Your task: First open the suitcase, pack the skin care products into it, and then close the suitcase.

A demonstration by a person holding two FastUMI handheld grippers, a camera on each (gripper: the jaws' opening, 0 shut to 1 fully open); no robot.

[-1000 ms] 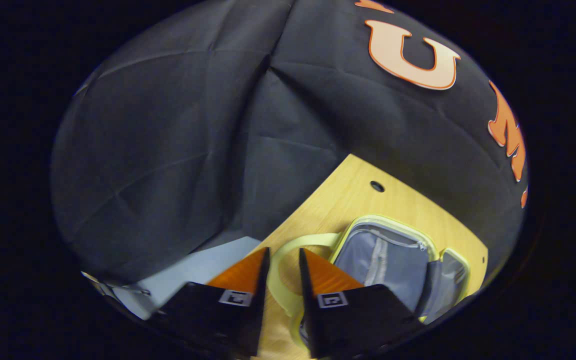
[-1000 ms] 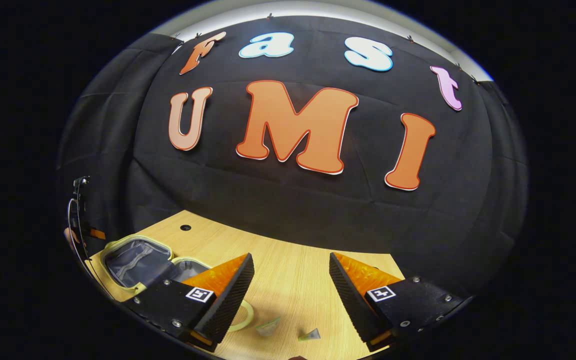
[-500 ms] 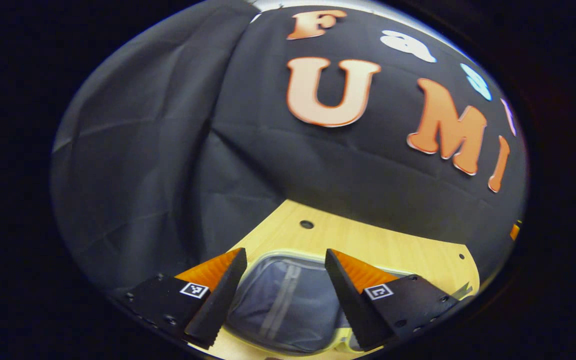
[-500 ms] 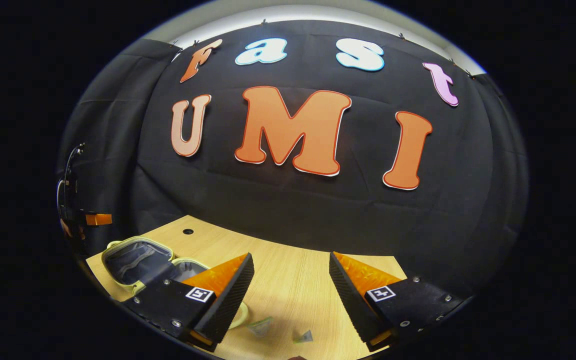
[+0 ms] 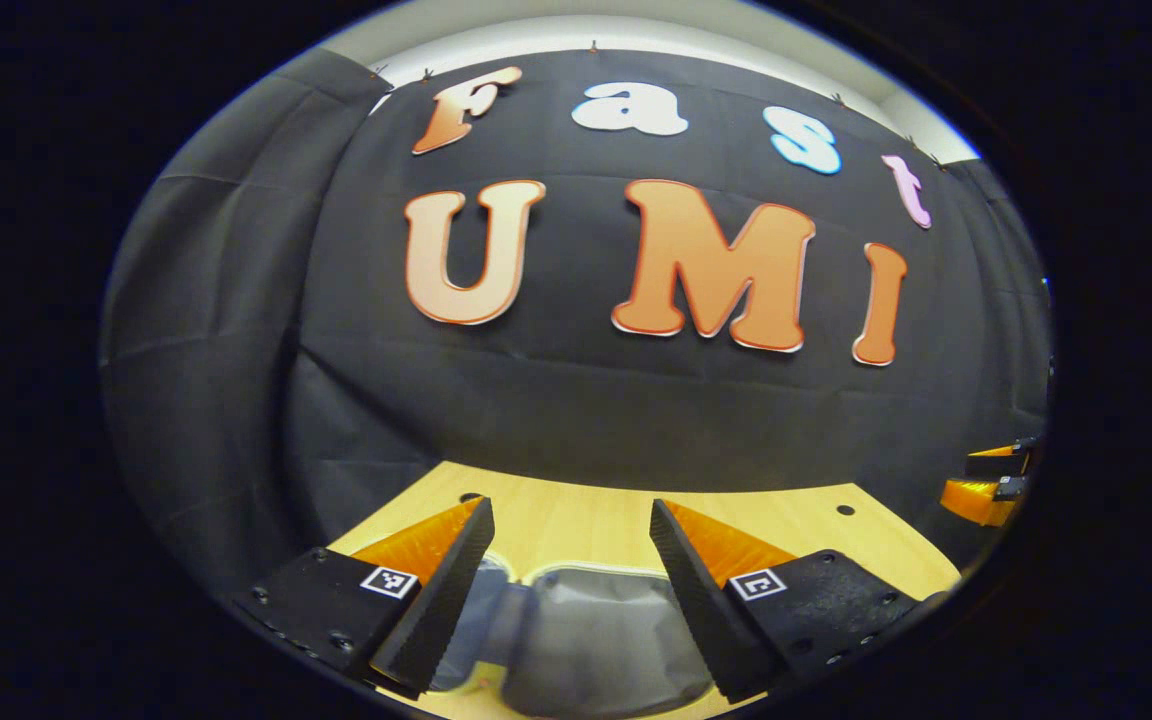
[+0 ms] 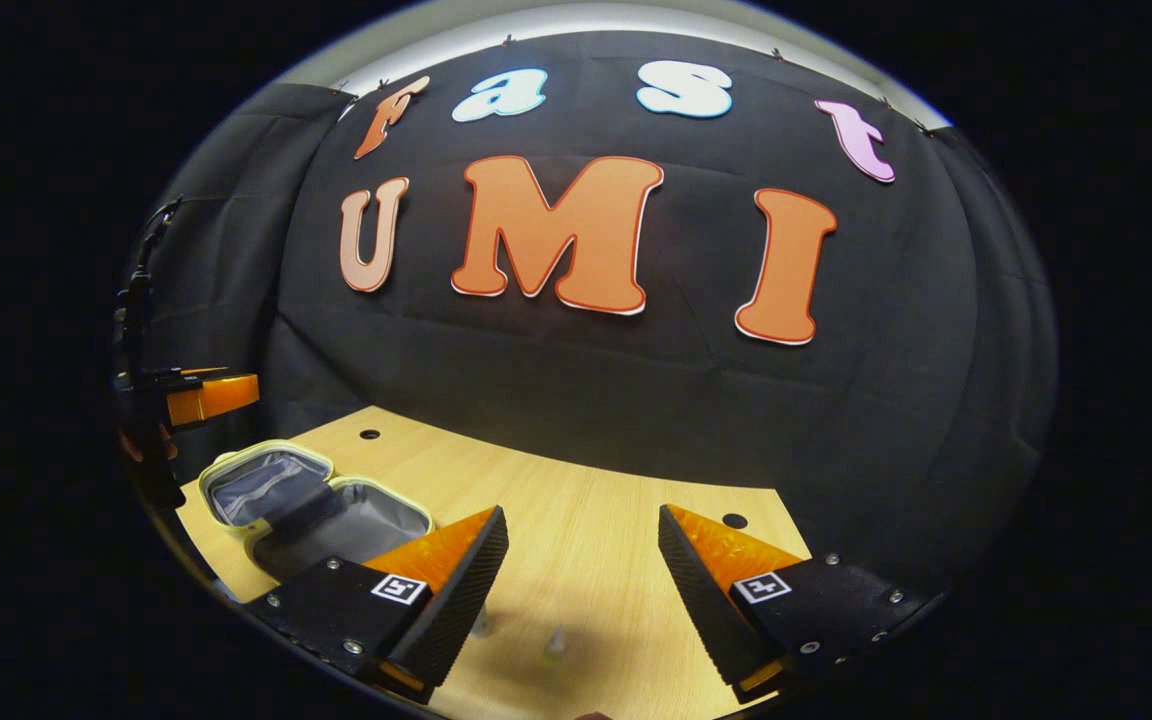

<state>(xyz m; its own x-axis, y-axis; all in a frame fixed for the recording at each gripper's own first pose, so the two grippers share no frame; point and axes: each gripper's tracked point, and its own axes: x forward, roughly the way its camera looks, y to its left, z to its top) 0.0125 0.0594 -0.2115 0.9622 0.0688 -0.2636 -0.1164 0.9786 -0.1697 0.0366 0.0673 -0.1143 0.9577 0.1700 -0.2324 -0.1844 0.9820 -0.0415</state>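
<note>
I read the suitcase [image 6: 316, 505] as already lying open on the table [image 6: 596, 560], both grey-lined halves up and its pale rim showing at the table's left end in the right gripper view, so the step in hand looks like fetching the skin care products; my right gripper [image 6: 576, 590] hangs with its fingers spread wide and nothing between them, and just below that gap I see two small items [image 6: 554, 642] on the wood, too small and cut off to name, though I take them for the products; my left gripper [image 5: 568, 590] is likewise spread and empty, hovering above the suitcase lining [image 5: 596, 630]; to do this well I would tip the right gripper down until an item sits fully between the fingers, close on its middle, not its tip, and keep the left clear of the open halves so the drop has room
</note>
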